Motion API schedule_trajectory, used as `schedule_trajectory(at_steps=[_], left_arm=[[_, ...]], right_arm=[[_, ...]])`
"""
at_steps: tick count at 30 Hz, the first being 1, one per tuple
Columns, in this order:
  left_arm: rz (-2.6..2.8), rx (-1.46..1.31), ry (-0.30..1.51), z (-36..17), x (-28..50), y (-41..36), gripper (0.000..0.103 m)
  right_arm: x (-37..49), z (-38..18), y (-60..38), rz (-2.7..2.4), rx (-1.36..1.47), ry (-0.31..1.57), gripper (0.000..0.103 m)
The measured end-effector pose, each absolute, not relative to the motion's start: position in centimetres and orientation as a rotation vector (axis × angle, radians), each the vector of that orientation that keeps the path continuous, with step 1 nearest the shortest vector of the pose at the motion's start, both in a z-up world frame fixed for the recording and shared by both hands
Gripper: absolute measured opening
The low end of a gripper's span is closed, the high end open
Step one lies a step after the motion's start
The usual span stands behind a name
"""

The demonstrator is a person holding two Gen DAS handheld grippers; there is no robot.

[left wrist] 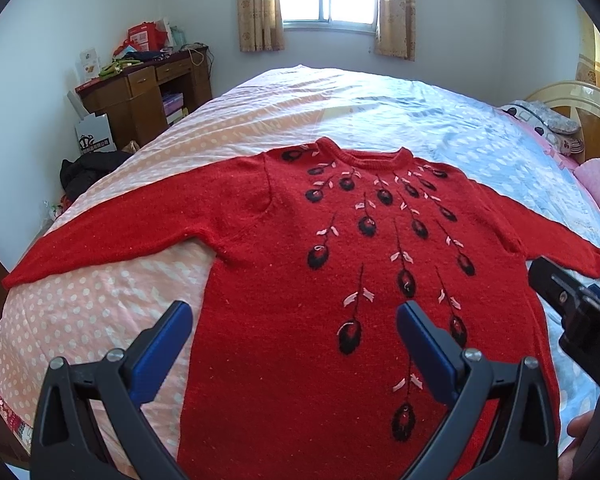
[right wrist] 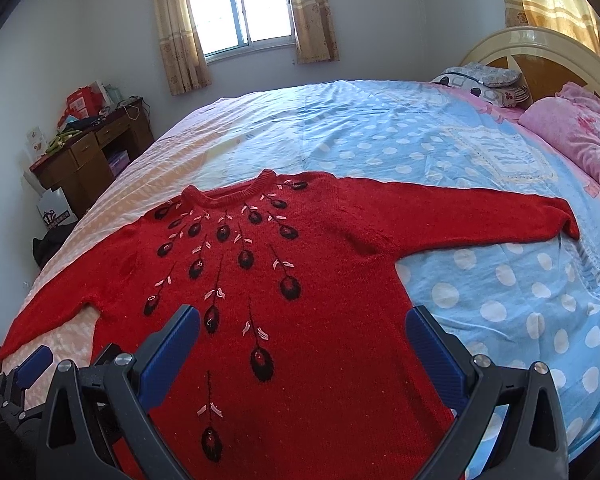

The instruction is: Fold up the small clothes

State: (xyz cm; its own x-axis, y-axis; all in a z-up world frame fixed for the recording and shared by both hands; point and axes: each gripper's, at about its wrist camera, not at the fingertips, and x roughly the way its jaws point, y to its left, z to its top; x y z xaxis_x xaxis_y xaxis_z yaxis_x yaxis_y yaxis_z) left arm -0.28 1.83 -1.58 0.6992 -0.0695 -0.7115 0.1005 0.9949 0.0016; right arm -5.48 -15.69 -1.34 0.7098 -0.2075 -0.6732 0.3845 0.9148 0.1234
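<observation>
A red knitted sweater [left wrist: 284,240] with black and pink flower embroidery lies flat, front up, on the bed, both sleeves spread out and the neck away from me. In the right wrist view the same sweater [right wrist: 320,272] fills the middle. My left gripper [left wrist: 294,316] hovers open over the sweater's lower left part, nothing between its blue pads. My right gripper [right wrist: 302,320] hovers open over the lower right part, also holding nothing. Part of the right gripper's body [left wrist: 576,316] shows at the right edge of the left wrist view; the left gripper's body [right wrist: 24,372] shows at lower left in the right wrist view.
The bed [left wrist: 340,100] carries a pink-and-blue polka-dot sheet. Pillows [right wrist: 484,80] and a pink blanket [right wrist: 576,136] lie by the headboard [right wrist: 540,56] on the right. A cluttered wooden desk [left wrist: 144,88] stands at the left wall, a dark bag [left wrist: 84,172] on the floor beside it.
</observation>
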Motion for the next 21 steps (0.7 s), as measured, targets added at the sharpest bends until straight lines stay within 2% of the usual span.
schedule_trajectory(at_steps=[21], left_arm=[[-0.104,0.048,0.798,-1.8,-0.45,1.25,0.103]], right_arm=[[-5.06,-1.96,-15.94,-0.338,0.266,0.739,0.102]])
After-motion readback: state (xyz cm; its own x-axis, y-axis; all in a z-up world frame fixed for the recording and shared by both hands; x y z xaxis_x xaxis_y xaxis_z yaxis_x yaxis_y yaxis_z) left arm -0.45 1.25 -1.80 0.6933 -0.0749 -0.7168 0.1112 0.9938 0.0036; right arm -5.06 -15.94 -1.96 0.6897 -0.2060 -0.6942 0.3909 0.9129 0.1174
